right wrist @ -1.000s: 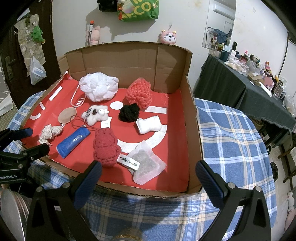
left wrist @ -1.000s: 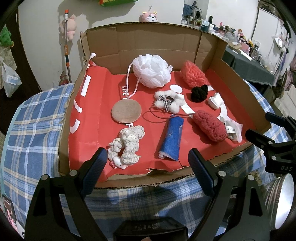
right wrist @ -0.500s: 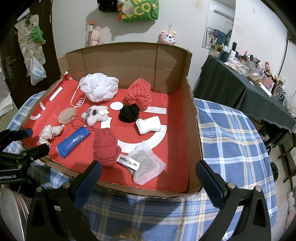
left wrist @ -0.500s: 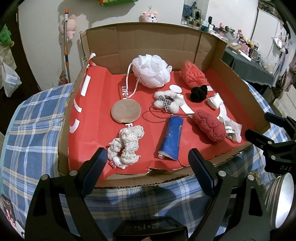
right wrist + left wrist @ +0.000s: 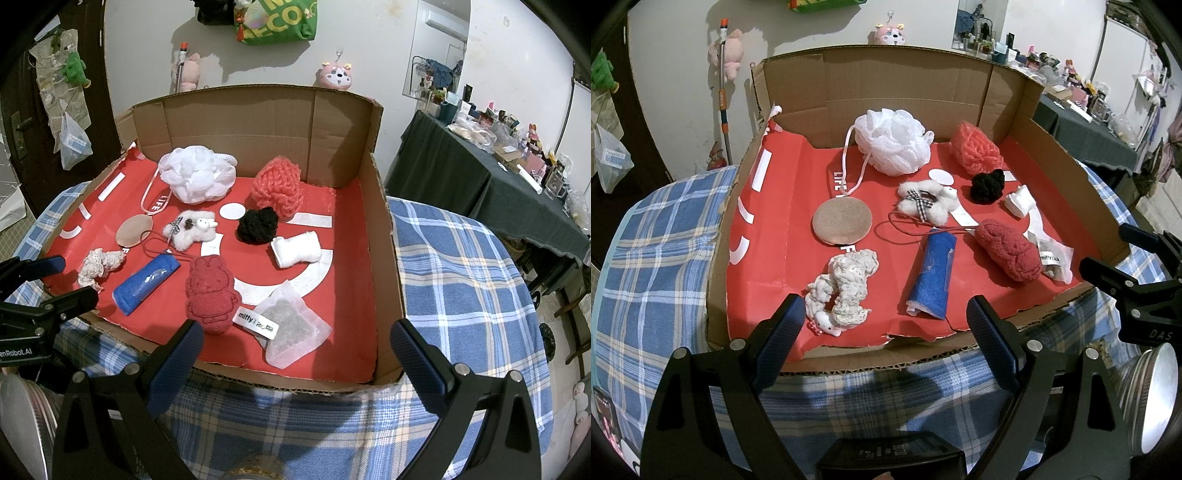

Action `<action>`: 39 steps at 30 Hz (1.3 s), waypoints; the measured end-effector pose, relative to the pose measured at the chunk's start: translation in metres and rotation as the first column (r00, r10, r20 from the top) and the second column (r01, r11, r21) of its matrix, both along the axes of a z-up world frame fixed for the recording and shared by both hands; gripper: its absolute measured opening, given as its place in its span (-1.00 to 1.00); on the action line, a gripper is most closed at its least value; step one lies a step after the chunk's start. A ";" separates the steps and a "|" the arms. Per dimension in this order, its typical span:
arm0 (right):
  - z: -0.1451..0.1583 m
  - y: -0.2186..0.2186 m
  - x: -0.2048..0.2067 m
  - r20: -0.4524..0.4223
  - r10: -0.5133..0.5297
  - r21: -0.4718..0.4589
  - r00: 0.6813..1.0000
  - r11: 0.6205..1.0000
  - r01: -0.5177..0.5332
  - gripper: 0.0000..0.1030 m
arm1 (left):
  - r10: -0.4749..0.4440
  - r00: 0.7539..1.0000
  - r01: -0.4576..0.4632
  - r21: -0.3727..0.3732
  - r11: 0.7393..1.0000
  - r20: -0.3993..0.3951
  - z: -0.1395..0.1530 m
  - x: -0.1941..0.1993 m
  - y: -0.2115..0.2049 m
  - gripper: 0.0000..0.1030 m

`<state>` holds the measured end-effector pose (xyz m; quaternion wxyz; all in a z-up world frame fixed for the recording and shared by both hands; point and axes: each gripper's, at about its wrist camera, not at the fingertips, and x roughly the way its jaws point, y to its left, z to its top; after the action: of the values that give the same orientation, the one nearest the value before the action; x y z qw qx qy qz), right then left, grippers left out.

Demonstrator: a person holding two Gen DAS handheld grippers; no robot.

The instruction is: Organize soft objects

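A shallow cardboard box (image 5: 886, 88) with a red floor holds several soft items. At the back lie a white bath pouf (image 5: 892, 142) and a coral knitted lump (image 5: 977, 151). Mid-box are a black fluffy ball (image 5: 256, 225), a white plush toy (image 5: 925, 201), a tan round pad (image 5: 842, 219) and a white rolled cloth (image 5: 297, 249). Near the front lie a cream crochet lump (image 5: 846, 286), a blue rolled cloth (image 5: 932, 277), a red rabbit-shaped sponge (image 5: 210, 293) and a mesh bag (image 5: 291, 330). My left gripper (image 5: 885, 314) and right gripper (image 5: 297, 332) hover open and hold nothing, before the front edge.
The box rests on a blue plaid cloth (image 5: 461, 266). A shiny metal lid (image 5: 1156, 391) sits between the two grippers. To the right stands a dark table (image 5: 480, 177) crowded with small things. Plush toys hang on the white wall behind.
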<state>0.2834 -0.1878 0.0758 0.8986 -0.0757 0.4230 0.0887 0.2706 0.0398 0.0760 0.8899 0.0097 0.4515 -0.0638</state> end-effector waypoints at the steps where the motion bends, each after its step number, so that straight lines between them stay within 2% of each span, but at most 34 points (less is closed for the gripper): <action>1: 0.000 0.000 0.000 0.000 0.000 0.001 1.000 1.000 0.000 1.00 | 0.000 1.000 0.000 0.000 1.000 -0.001 0.000 0.000 0.000 0.74; 18: 0.003 -0.002 -0.001 0.004 -0.005 0.022 1.000 1.000 0.005 1.00 | -0.005 1.000 0.005 -0.005 1.000 0.008 0.001 -0.002 0.000 0.74; 26: 0.024 -0.006 -0.012 0.052 -0.015 0.023 0.999 1.000 0.014 1.00 | -0.009 0.999 0.011 -0.025 1.000 0.048 0.016 -0.015 0.002 0.74; 29: 0.039 -0.012 -0.025 0.092 -0.030 0.028 0.995 0.999 0.028 1.00 | -0.001 0.997 0.004 -0.041 0.999 0.077 0.027 -0.026 0.005 0.75; 31: 0.048 -0.014 -0.036 0.121 -0.034 0.036 0.992 0.999 0.029 1.00 | 0.002 0.995 0.003 -0.051 0.999 0.102 0.035 -0.036 0.006 0.89; 35: 0.069 -0.019 -0.071 0.189 -0.026 0.055 0.982 0.998 0.016 1.00 | 0.009 0.984 0.001 -0.054 0.999 0.177 0.053 -0.065 0.006 0.90; 39: 0.078 -0.020 -0.111 0.249 -0.016 0.062 0.968 0.998 0.001 1.00 | 0.002 0.974 0.016 -0.077 0.997 0.225 0.062 -0.094 0.003 0.90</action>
<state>0.1729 -0.2080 0.1539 0.9469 -0.0569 0.3041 0.0875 0.1763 0.0425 0.1378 0.9348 -0.0167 0.3449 -0.0830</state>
